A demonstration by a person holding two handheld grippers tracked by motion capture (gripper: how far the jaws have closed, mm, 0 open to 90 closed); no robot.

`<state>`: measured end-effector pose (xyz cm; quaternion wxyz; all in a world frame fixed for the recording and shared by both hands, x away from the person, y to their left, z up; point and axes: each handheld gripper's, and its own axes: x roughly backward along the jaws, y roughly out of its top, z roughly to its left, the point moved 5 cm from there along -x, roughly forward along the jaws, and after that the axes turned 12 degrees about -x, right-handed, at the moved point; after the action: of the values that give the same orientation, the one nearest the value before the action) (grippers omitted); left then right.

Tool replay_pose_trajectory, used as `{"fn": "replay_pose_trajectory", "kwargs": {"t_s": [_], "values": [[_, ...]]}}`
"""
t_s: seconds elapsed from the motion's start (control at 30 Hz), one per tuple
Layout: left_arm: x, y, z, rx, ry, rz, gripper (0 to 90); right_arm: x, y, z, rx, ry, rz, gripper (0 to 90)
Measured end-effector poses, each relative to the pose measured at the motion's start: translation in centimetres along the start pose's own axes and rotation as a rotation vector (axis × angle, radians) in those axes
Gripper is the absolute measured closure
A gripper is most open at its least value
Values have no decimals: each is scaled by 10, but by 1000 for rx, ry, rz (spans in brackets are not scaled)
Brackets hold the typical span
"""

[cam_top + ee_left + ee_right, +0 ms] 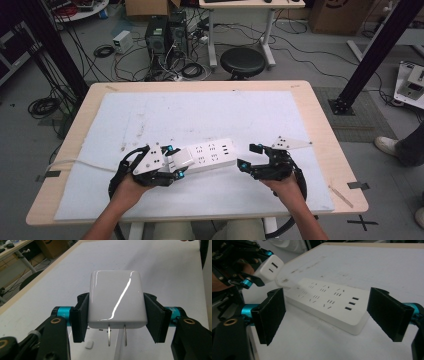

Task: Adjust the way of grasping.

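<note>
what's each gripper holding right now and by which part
The left gripper clamps a white charger plug by its two side faces, prongs pointing down. The right gripper is open, holding nothing.

A mat (210, 110) covers most of the desk (320, 115). On it, nearer the front edge than the back and about midway between the side edges, lies a power strip (212, 155). The left gripper (176, 161) sits at the strip's left end, holding a plug-in charger (116, 298) just above it. The right gripper (249, 157) lies just beside the strip's right end. A cable (80, 164) runs from the strip's left end toward the desk's left edge.
</note>
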<state>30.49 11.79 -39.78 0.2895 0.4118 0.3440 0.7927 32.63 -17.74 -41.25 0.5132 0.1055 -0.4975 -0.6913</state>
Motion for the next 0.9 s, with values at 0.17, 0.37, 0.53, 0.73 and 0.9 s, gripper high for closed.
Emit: {"fn": "replay_pose_trajectory", "kwargs": {"t_s": [0.17, 0.37, 0.53, 0.73, 0.9], "values": [[-7, 1, -7, -29, -14, 10, 425, -8, -1, 5, -27, 49, 42, 158], [-18, 0, -16, -53, -33, 30, 425, -17, -8, 8, -39, 73, 90, 158], [-26, 0, -21, -75, -45, 41, 425, -25, -13, 11, -56, 89, 117, 159], [-33, 3, -26, -93, -53, 42, 425, -31, -17, 14, -61, 101, 149, 158], [-37, 6, -32, -117, -55, 39, 425, -38, -18, 19, -68, 124, 175, 159]]}}
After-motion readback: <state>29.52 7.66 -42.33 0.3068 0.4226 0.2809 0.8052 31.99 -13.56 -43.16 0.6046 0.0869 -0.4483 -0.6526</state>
